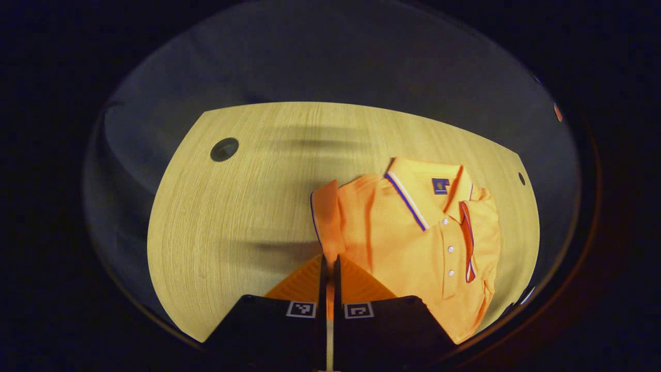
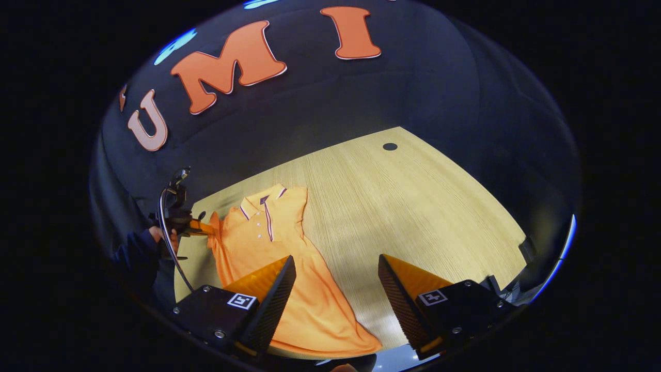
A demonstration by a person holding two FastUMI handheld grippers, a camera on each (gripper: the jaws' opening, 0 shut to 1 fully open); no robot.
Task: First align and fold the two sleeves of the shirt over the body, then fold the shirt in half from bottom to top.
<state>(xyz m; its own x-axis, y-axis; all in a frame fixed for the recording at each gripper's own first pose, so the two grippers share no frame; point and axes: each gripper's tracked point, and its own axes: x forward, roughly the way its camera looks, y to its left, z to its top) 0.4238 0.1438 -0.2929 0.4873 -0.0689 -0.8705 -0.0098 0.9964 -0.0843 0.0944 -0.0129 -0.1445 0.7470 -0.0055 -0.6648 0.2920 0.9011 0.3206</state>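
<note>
An orange polo shirt (image 1: pixel 413 243) with a striped collar lies front up on the wooden table (image 1: pixel 242 206). In the left gripper view my left gripper (image 1: pixel 330 263) is shut on the shirt's sleeve (image 1: pixel 325 217) at its cuff, and the sleeve stands up from the table. In the right gripper view the shirt (image 2: pixel 279 258) stretches from collar to hem toward the table's near edge. My right gripper (image 2: pixel 335 274) hangs open above the table beside the shirt's lower half, nothing between its fingers. Farther off, the left gripper (image 2: pixel 199 227) and a hand (image 2: pixel 157 235) hold the sleeve.
The table has a round cable hole (image 1: pixel 224 149) at the far left and a smaller hole (image 1: pixel 521 179) to the right of the shirt. Another hole (image 2: pixel 390 146) shows at the far corner in the right gripper view. The dark booth wall (image 2: pixel 361 93) stands behind the table.
</note>
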